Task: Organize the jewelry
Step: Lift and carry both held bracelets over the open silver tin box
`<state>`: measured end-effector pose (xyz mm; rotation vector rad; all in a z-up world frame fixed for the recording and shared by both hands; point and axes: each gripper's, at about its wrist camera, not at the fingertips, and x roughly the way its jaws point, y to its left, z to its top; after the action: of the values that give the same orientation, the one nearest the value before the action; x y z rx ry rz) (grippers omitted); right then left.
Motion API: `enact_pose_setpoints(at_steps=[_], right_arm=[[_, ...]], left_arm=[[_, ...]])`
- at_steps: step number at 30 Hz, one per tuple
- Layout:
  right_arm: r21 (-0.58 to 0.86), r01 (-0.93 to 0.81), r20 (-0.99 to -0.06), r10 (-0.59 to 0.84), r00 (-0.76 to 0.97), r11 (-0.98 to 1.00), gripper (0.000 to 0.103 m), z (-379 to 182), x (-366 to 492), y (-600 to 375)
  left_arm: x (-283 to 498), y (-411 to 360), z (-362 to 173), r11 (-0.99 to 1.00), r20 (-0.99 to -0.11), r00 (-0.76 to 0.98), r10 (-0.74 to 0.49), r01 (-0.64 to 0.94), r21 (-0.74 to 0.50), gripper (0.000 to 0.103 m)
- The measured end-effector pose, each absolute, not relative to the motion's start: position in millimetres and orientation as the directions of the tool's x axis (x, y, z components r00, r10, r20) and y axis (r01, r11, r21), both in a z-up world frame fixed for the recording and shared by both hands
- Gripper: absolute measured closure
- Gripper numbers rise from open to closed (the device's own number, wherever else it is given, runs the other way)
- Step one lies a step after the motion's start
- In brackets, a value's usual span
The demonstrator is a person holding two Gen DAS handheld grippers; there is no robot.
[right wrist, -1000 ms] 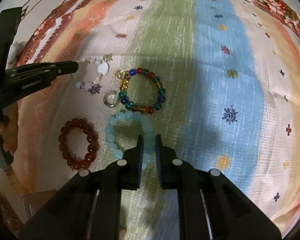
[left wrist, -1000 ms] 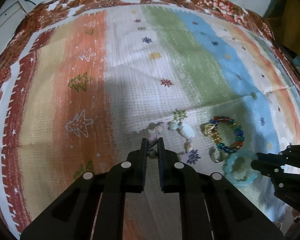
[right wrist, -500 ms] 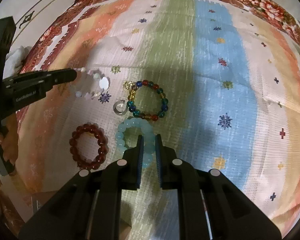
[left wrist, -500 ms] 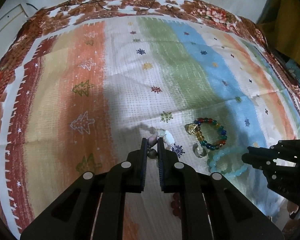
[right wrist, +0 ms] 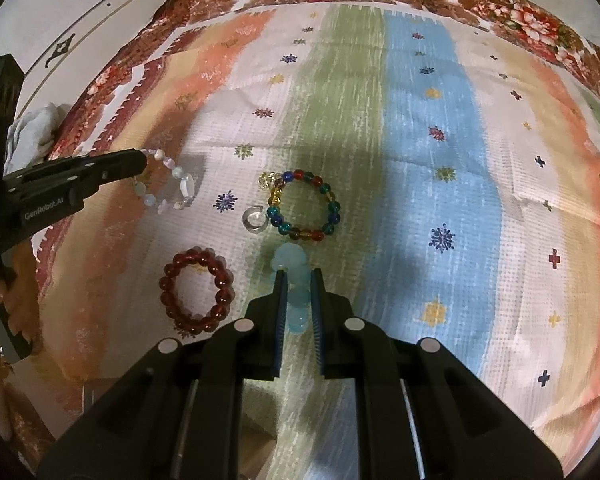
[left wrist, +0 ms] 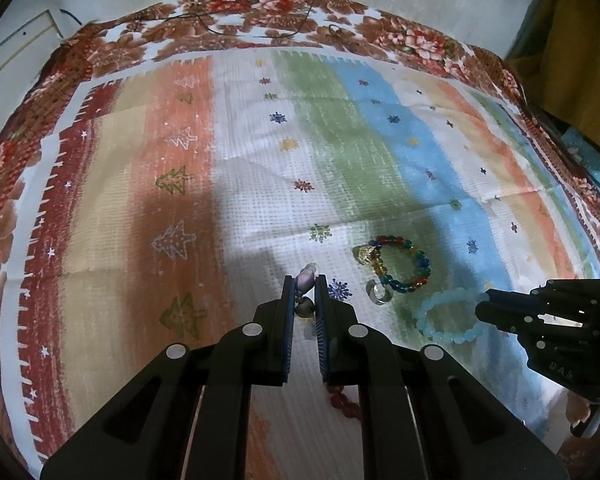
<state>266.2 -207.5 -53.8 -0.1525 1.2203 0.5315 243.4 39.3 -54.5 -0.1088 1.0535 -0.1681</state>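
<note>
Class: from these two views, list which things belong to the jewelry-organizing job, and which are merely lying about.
Job:
pale shell bracelet, in left gripper
aqua bracelet, in right gripper
multicolour bracelet
dark red bracelet
clear ring

Lying about:
striped cloth
black cable

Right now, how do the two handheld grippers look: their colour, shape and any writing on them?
Both are matte black plastic. The left gripper and the right gripper each have two flat, narrow fingers lined with ribbed blue pads, widening into angular bodies with round silver screw heads. In the right wrist view, the left gripper's side bears white lettering that reads "GenRobot.AI". No cables or sleeves show.
</note>
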Motion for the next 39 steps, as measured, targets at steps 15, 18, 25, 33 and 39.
enact_pose_setpoints(at_steps=[15,18,25,33,39], right_arm=[[0.197,-0.449,-0.901,0.342,0.267,0.872,0.09,-35.6,249.9,-218.3],[0.206,-0.444,-0.896,0.35,0.272,0.872,0.09,-31.8,247.0,-220.8],[0.22,-0.428,-0.884,0.364,0.292,0.877,0.09,-22.8,239.8,-229.1],[0.229,-0.42,-0.873,0.376,0.311,0.878,0.09,-13.7,233.8,-235.8],[0.227,-0.433,-0.862,0.387,0.326,0.872,0.09,-4.1,224.1,-238.2]], left_arm=[[219.3,38.4,-33.2,0.977,-0.827,0.521,-0.211,0.084,-0.196,0.094],[212.9,39.5,-29.2,0.974,-0.82,0.528,-0.222,0.085,-0.209,0.094],[196.9,38.0,-16.9,0.968,-0.797,0.551,-0.248,0.099,-0.232,0.094],[180.6,33.6,-9.1,0.962,-0.784,0.559,-0.269,0.119,-0.245,0.094],[168.2,31.9,-1.1,0.958,-0.77,0.57,-0.285,0.134,-0.255,0.094]])
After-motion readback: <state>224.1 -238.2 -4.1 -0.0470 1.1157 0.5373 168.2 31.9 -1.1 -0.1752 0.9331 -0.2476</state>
